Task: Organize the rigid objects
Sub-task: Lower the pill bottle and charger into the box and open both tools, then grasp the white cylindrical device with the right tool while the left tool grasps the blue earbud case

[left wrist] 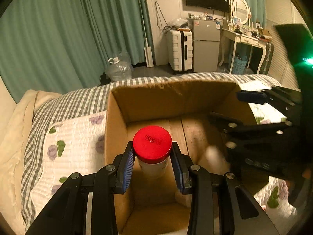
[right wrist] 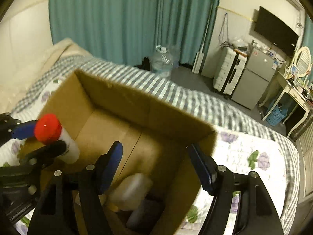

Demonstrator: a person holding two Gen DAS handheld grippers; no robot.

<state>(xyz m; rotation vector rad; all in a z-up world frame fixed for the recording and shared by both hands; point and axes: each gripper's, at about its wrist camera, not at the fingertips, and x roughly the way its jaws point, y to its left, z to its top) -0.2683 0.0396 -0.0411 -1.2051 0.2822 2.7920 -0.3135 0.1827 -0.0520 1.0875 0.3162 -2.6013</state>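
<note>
Green curtains point(left wrist: 58, 39) hung behind the bed point(left wrist: 74, 101), and a cardboard box point(left wrist: 176, 98) sat on the flowery quilt point(left wrist: 78, 137) in the middle of both views.

You held a red-capped bottle point(left wrist: 152, 146) in your left gripper point(left wrist: 152, 164). Its blue pads point(left wrist: 128, 168) were squeezed on the white body just under the cap, low in the middle of the left wrist view. The bottle hung over the box, near its left wall — not on the floor of the box yet, as far as I could judge.

Your right gripper point(right wrist: 158, 164) had its jaws spread wide with nothing between them, over the lower middle of the right wrist view. A blurry white jug point(right wrist: 131, 192) and something dark lay in the box below it.

What could have gone wrong? The grip sat high on a smooth bottle, so it could have slipped or tipped if you let go too early. It could also have hit the box wall — or landed on the white jug. Your two grippers were near each other, so they could have bumped.
</note>
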